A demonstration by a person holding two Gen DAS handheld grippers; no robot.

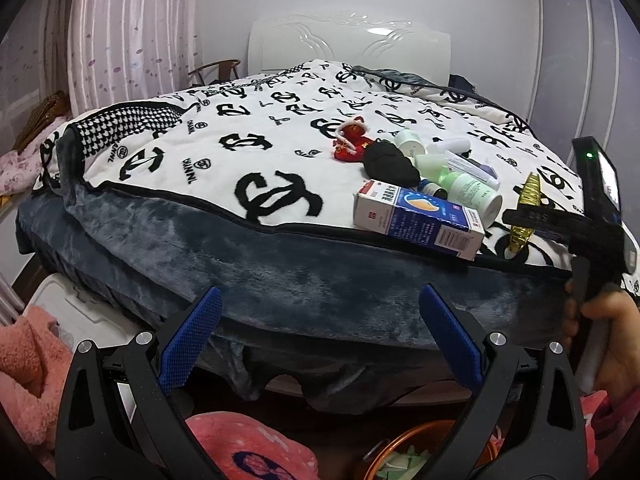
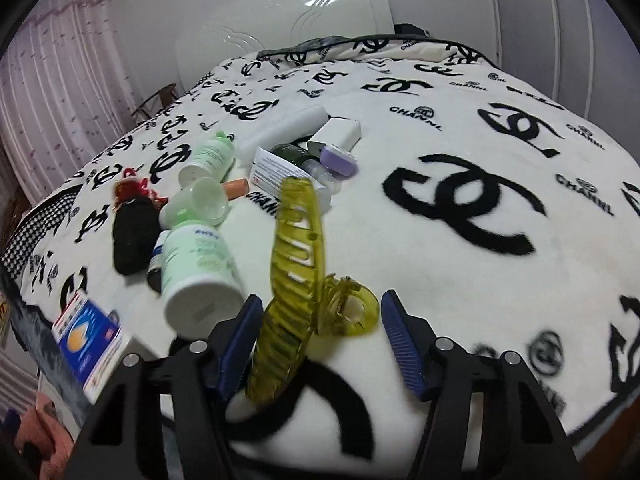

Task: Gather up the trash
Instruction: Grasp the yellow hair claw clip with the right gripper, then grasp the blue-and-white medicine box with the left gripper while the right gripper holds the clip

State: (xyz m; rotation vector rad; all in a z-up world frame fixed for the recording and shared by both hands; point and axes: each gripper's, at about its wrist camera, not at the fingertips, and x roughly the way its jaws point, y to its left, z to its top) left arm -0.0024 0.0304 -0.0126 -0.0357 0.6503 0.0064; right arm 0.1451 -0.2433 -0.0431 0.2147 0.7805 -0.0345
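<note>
A translucent yellow-green claw hair clip (image 2: 296,264) lies on the logo-print blanket (image 2: 460,280) between the jaws of my right gripper (image 2: 320,298). The left pad touches it; a sliver of blanket shows between the right pad and the clip's ring. In the left wrist view the clip (image 1: 528,192) sits at the bed's right edge with the right gripper (image 1: 516,218) across it, held by a hand (image 1: 612,340). My left gripper (image 1: 320,290) stands open and empty before the bed's foot. A blue-white medicine box (image 1: 416,220) and green-white bottles (image 2: 200,276) lie nearby.
A black cloth (image 1: 388,164), a red knitted trinket (image 1: 350,144) and small white and purple containers (image 2: 336,148) crowd the pile. Below the bed foot stands an orange-rimmed bin (image 1: 384,446) with pale scraps, and pink fleece (image 1: 36,380) lies at left.
</note>
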